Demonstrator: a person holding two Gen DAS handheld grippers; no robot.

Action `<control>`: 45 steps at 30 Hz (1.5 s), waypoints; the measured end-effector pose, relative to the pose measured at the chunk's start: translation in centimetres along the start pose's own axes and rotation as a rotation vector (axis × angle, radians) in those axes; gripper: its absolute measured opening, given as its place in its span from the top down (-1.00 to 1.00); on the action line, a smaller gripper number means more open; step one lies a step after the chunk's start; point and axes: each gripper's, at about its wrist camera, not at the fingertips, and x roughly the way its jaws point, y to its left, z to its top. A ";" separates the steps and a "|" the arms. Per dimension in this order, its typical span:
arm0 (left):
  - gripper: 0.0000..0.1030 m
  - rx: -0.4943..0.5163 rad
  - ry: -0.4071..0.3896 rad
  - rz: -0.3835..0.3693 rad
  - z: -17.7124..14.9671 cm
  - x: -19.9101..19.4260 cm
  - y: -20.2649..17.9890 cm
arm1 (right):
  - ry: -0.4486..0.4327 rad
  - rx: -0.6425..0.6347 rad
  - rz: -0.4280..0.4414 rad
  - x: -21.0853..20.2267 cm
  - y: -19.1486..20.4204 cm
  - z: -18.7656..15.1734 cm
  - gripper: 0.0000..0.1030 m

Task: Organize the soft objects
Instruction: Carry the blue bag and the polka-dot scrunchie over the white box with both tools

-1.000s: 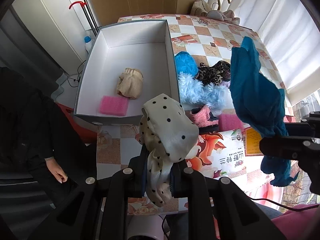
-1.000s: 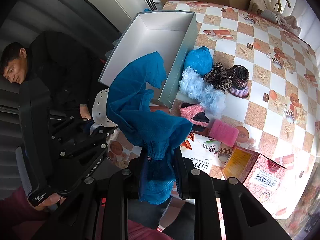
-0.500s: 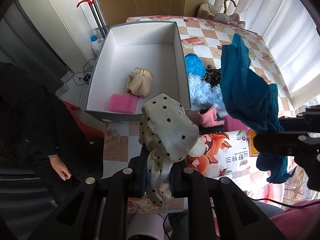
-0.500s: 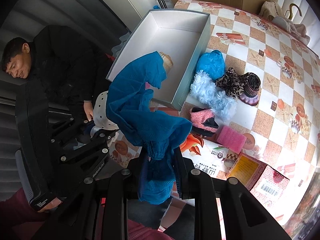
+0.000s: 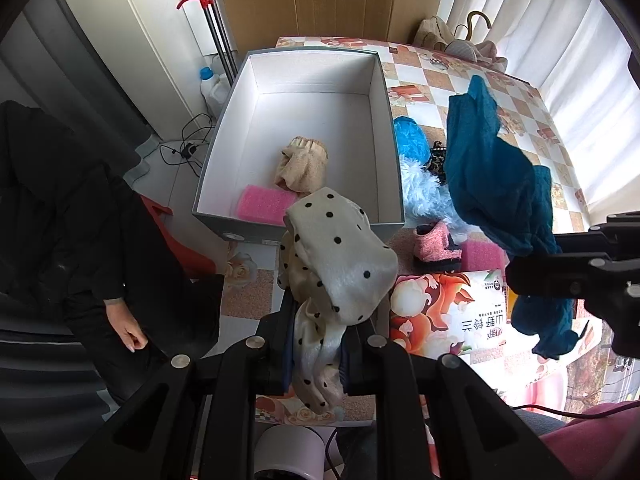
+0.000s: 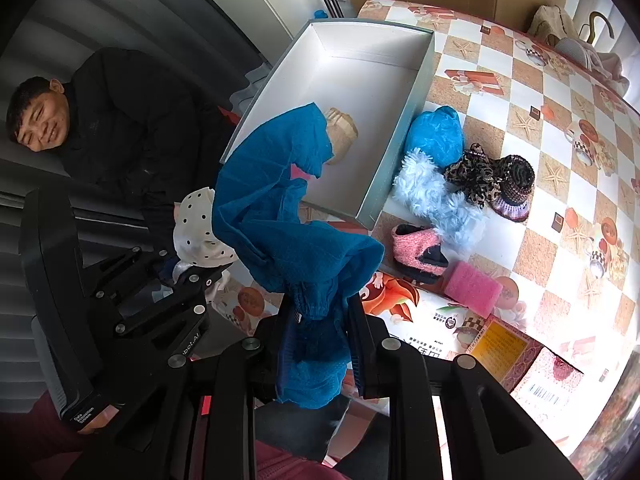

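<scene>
Between the left gripper's (image 5: 316, 344) clamped jaws hangs a polka-dot cloth (image 5: 336, 264), held high — ready, I'd judge, for the grey box (image 5: 384, 92) ahead. Alongside, the right gripper (image 6: 320, 336) is clenched on a teal cloth (image 6: 288, 216), likely box-bound too — more soft items wait on the surface (image 6: 560, 112).

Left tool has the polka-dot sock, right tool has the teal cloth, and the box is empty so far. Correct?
Not quite: the box is not empty. The left wrist view shows a beige sock and a pink sponge inside it. The rest holds: the left tool is shut on the polka-dot sock, and the right tool is shut on the teal cloth.
</scene>
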 end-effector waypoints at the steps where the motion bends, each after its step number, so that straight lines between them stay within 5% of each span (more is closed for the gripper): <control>1: 0.63 -0.003 0.001 0.000 0.1 0.0 0.0 | 0.002 0.000 0.000 0.0 0.0 0.0 0.52; 24: 0.63 -0.019 0.006 0.007 0.5 0.6 0.6 | 0.003 0.027 0.005 0.4 -0.7 1.0 0.52; 45: 0.63 -0.040 -0.046 0.050 6.3 1.7 3.6 | -0.067 0.034 -0.010 0.5 -0.6 7.5 0.52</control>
